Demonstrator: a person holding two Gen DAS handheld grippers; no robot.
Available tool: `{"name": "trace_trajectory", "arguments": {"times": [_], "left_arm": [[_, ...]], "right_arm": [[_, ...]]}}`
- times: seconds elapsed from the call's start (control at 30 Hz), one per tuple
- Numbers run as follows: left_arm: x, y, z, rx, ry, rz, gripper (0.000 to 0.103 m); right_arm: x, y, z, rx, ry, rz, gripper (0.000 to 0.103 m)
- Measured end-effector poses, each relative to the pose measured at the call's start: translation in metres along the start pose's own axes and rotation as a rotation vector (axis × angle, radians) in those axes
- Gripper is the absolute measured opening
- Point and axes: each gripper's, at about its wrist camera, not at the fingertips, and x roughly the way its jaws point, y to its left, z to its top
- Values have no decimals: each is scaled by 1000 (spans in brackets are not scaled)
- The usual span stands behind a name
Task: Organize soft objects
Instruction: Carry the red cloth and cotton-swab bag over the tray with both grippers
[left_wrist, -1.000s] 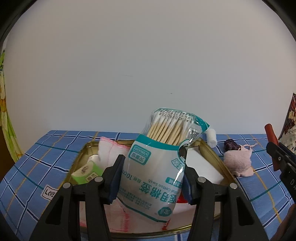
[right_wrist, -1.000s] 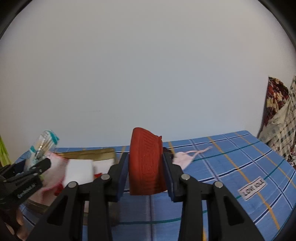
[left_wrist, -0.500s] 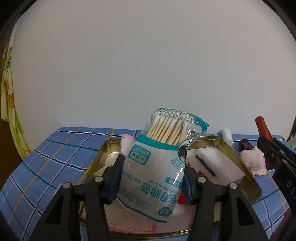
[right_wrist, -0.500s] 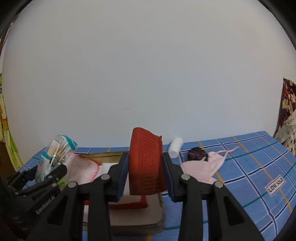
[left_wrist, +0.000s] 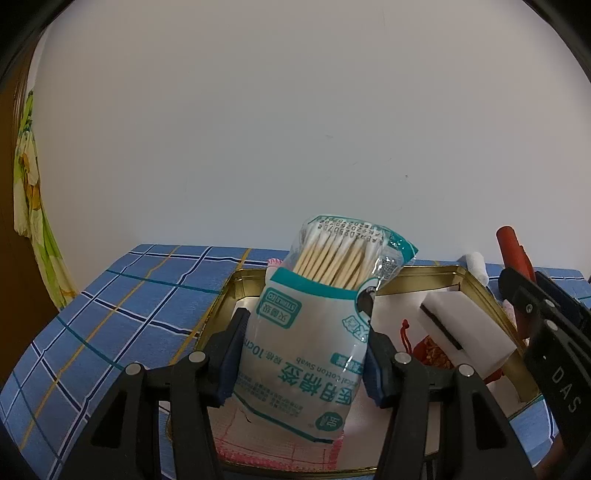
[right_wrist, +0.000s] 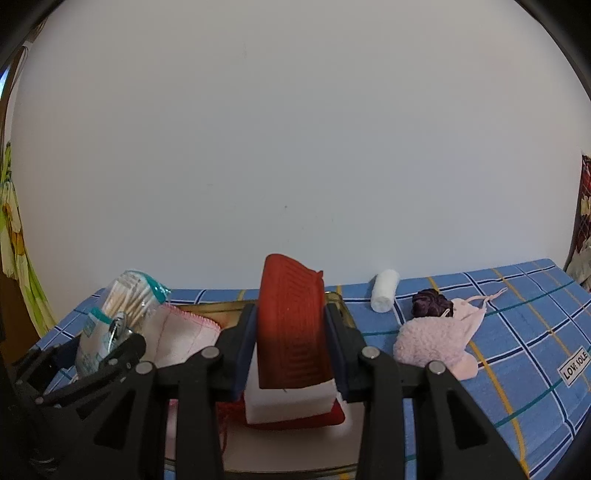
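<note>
My left gripper (left_wrist: 303, 354) is shut on a bag of cotton swabs (left_wrist: 317, 332) and holds it upright over the left part of a gold metal tray (left_wrist: 424, 271). My right gripper (right_wrist: 290, 350) is shut on a red ribbed pad (right_wrist: 290, 325) held above a white sponge (right_wrist: 291, 400) in the same tray. The tray also holds a pink-edged cloth (right_wrist: 181, 341), the white sponge in the left wrist view (left_wrist: 469, 341) and a red drawstring pouch (left_wrist: 430, 350). The bag of swabs also shows in the right wrist view (right_wrist: 118, 321).
On the blue checked cloth (right_wrist: 517, 332) right of the tray lie a white gauze roll (right_wrist: 384, 290), a dark purple ball (right_wrist: 430, 302) and a pink fluffy item (right_wrist: 436, 338). A white wall stands behind. Patterned fabric hangs at the far left (left_wrist: 29, 206).
Both grippers have shifted left and come in over the tray. The red pad now hangs above the white sponge. The swab bag is farther over the tray's left side.
</note>
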Motion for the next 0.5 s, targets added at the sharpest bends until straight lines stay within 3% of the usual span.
{"name": "trace_trajectory", "arguments": {"times": [0.5], "left_arm": [[9, -1, -3, 0, 26, 44, 57]], "right_arm": [[4, 5, -6, -75, 11, -31, 37]]}}
